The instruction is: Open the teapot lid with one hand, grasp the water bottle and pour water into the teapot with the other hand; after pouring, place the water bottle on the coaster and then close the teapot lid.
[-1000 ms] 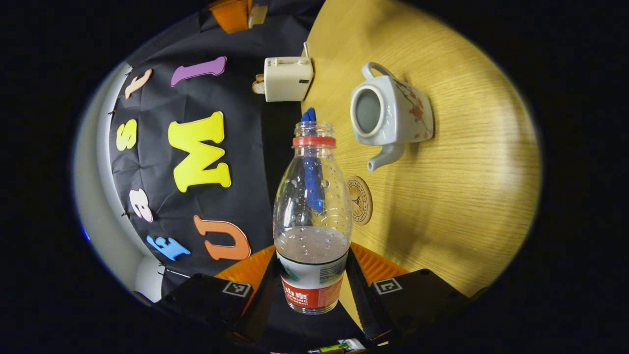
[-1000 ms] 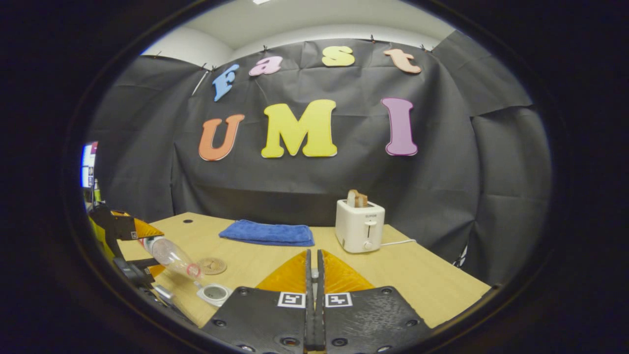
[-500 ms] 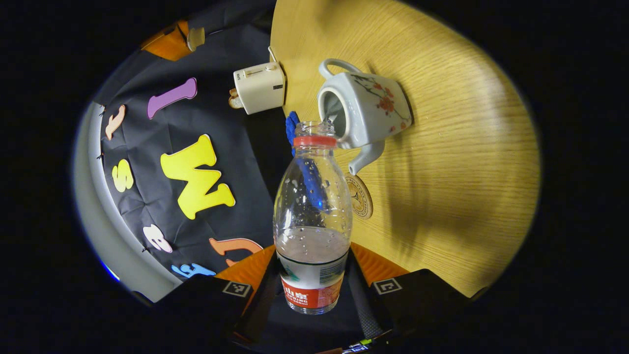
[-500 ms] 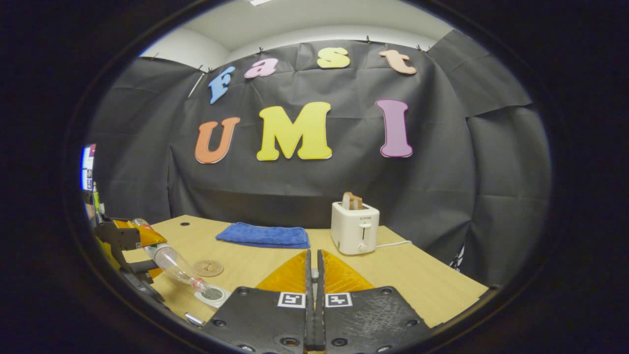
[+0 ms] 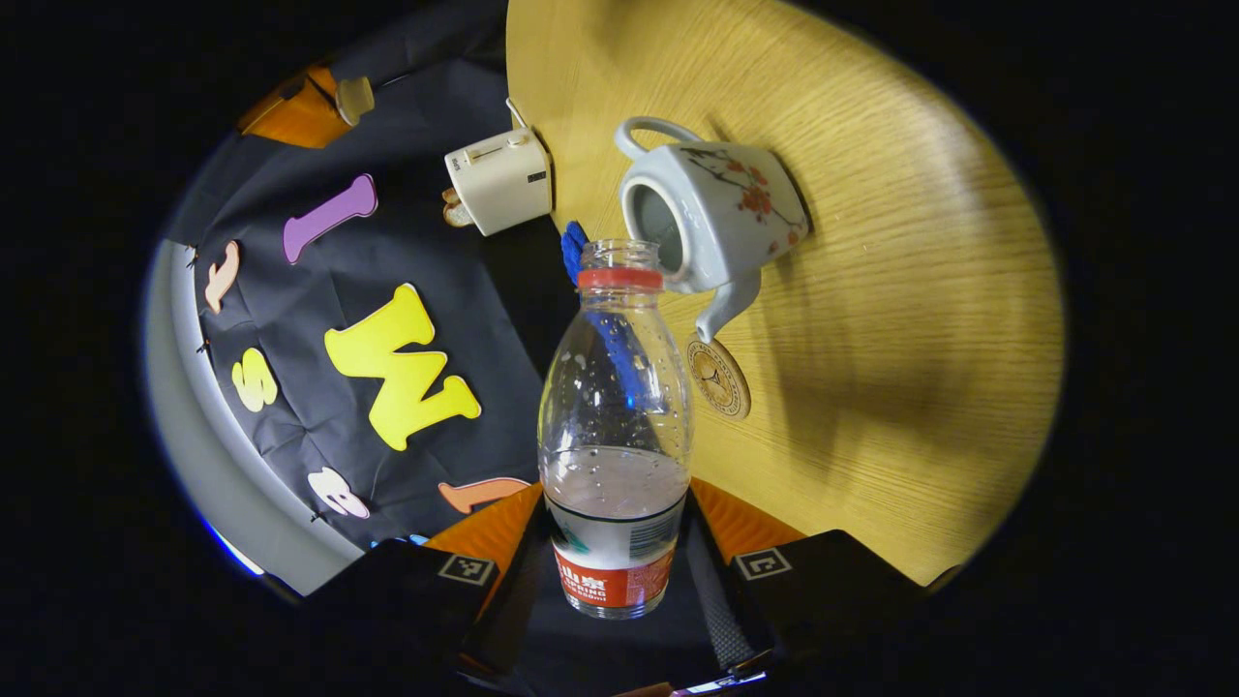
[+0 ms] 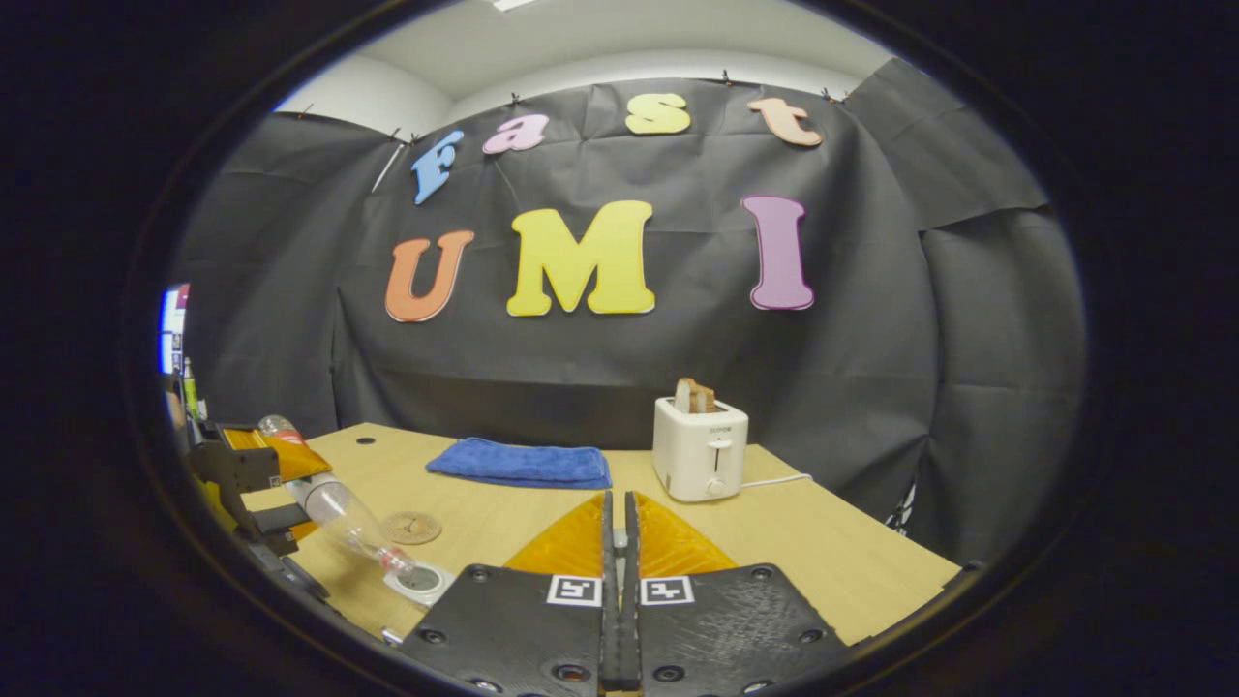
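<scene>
The left gripper view, rolled sideways, looks along the water bottle (image 5: 616,436) down onto the teapot (image 5: 711,215) close ahead. The right gripper view sits level, low over the table (image 6: 823,552), facing the back wall. Both take in toaster (image 6: 700,447), blue cloth (image 6: 523,463) and coaster (image 6: 410,528).

The clear water bottle (image 5: 616,426), tilted, has its open mouth at the lidless white teapot (image 5: 711,213); a round coaster (image 5: 718,377) lies beside.
</scene>
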`<state>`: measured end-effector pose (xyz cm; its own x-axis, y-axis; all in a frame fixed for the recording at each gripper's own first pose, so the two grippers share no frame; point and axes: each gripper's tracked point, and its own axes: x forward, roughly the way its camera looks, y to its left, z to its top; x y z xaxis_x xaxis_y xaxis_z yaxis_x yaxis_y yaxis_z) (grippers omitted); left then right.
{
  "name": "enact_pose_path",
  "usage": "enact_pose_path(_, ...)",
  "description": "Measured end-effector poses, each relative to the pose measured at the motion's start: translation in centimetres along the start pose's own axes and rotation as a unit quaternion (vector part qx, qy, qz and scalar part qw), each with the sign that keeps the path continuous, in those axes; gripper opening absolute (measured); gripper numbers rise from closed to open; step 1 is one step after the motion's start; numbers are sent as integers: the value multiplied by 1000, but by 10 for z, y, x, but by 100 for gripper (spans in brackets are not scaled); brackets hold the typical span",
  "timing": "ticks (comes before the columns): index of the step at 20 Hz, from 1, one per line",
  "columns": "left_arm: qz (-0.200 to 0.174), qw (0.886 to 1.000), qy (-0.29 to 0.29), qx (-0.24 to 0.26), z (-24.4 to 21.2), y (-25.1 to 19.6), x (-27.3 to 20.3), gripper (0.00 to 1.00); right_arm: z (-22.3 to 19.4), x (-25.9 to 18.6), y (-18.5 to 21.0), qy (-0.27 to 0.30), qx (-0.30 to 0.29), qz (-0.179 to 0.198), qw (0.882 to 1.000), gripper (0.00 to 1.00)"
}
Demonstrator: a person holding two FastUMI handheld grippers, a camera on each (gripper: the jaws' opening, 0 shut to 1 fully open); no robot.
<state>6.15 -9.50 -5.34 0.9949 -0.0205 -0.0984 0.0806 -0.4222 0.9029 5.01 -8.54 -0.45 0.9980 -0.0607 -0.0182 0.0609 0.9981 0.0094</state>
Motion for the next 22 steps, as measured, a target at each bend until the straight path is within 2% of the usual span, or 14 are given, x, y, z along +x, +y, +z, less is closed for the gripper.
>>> enact_pose_path(6, 2, 1000, 1, 22, 0, -1, 0, 75, 0, -1, 0, 0, -3, 0, 1000, 0)
enact_pose_path(15, 8, 1000, -6, 27, 4, 0, 4, 75, -2, -1, 2, 3, -7, 2, 1000, 0)
enact_pose_path(18, 12, 1000, -16, 2, 6, 0, 3, 75, -3, -1, 1, 4, -11, 0, 1000, 0)
enact_pose_path(21, -19, 995, -40, -88, 12, -17, 7, 75, -4, 0, 0, 6, -8, -2, 1000, 0)
enact_pose_path(22, -16, 992, -44, -119, 15, -16, 8, 75, -4, 0, -1, 8, -6, -2, 1000, 0)
